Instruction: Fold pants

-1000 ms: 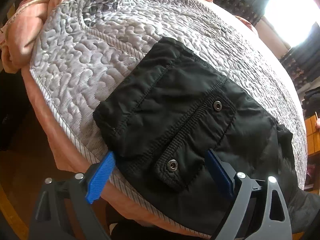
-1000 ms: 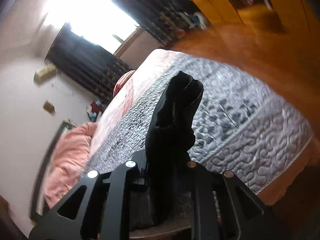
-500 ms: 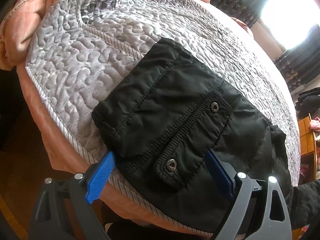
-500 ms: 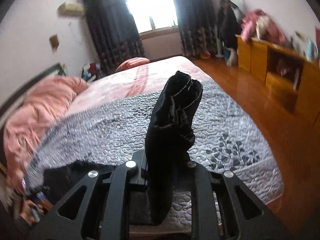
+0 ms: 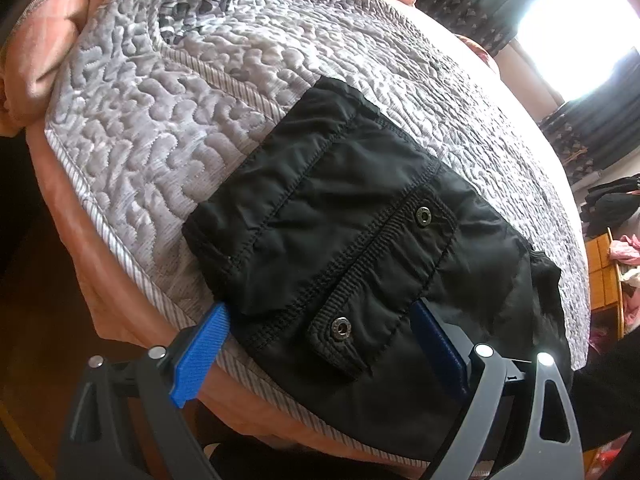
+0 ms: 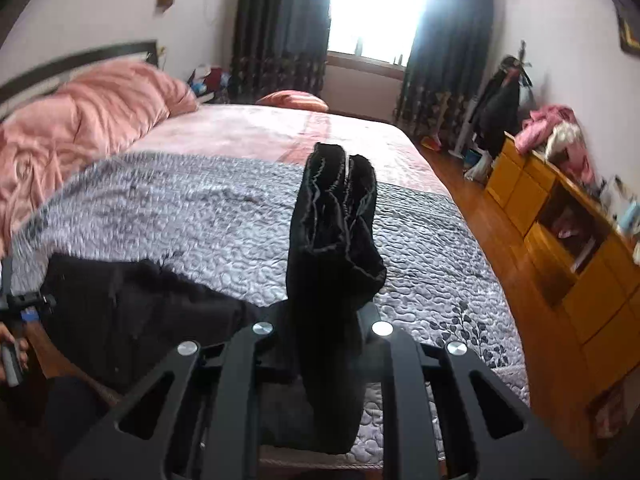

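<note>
Black pants [image 5: 340, 220] are laid on a grey quilt [image 5: 160, 120] at the bed's near edge. Left gripper [image 5: 320, 344] jaws are spread wide over the waistband. Right gripper [image 6: 320, 332] jaws are clamped on a bunched leg end. Wood floor [image 6: 472, 184], yellow cabinet [image 6: 560, 240], curtained window [image 6: 376, 4] beyond.

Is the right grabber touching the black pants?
Touching. In the right wrist view, the right gripper is shut on a bunched end of the black pants, which sticks up from between its jaws above the gray quilt.
</note>
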`<action>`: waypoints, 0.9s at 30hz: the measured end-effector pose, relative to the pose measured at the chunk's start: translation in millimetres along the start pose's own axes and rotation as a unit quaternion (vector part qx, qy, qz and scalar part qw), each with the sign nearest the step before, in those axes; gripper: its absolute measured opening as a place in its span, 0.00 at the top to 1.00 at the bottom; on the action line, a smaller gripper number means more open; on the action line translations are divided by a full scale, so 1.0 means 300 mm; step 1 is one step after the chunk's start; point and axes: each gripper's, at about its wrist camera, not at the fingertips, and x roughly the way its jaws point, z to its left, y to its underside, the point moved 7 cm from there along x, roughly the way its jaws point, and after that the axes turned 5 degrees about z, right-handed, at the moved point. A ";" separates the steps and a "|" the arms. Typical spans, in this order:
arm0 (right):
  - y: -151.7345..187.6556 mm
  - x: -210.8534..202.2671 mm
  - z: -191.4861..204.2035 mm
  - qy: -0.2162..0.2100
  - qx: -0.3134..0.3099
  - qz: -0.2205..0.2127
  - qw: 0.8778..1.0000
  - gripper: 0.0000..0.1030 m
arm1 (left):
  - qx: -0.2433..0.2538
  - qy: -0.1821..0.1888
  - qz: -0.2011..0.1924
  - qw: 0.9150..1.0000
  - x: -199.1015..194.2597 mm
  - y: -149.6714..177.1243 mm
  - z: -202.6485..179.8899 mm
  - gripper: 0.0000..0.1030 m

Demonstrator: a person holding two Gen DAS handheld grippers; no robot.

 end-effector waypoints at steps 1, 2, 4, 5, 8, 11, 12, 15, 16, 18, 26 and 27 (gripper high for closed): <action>0.006 0.008 0.035 0.003 -0.012 0.002 1.000 0.86 | 0.001 0.001 0.000 1.000 -0.001 0.000 0.002 0.11; 0.010 0.014 0.066 0.007 -0.023 0.004 1.000 0.86 | 0.001 0.001 0.001 1.000 -0.001 0.001 0.002 0.11; 0.024 0.028 0.128 0.017 -0.049 0.006 0.999 0.86 | 0.002 0.002 0.000 1.000 -0.002 0.002 0.001 0.11; 0.037 0.039 0.173 0.021 -0.067 0.008 0.997 0.86 | 0.002 0.002 0.000 1.000 -0.001 0.002 0.000 0.11; 0.072 0.071 0.272 0.030 -0.106 0.014 0.994 0.86 | 0.002 0.005 0.000 1.000 -0.003 0.002 -0.002 0.11; 0.116 0.109 0.377 0.052 -0.156 0.016 0.986 0.86 | 0.001 0.007 0.001 1.000 -0.004 0.004 -0.001 0.11; 0.133 0.122 0.409 0.059 -0.173 0.016 0.983 0.86 | 0.001 0.008 0.001 1.000 -0.005 0.004 -0.002 0.11; 0.197 0.161 0.499 0.075 -0.222 0.018 0.972 0.86 | 0.001 0.009 0.002 1.000 -0.003 0.006 -0.002 0.10; 0.225 0.177 0.536 0.082 -0.245 0.017 0.966 0.86 | 0.001 0.009 0.001 1.000 -0.003 0.008 -0.003 0.10; 0.268 0.199 0.586 0.094 -0.278 0.014 0.956 0.86 | 0.002 0.010 0.002 1.000 0.000 0.009 -0.004 0.09; 0.422 0.294 0.726 0.115 -0.372 0.013 0.921 0.86 | 0.004 0.009 0.003 1.000 0.013 0.016 -0.012 0.07; 0.435 0.306 0.735 0.114 -0.378 0.014 0.919 0.86 | 0.005 0.009 0.003 1.000 0.016 0.016 -0.013 0.07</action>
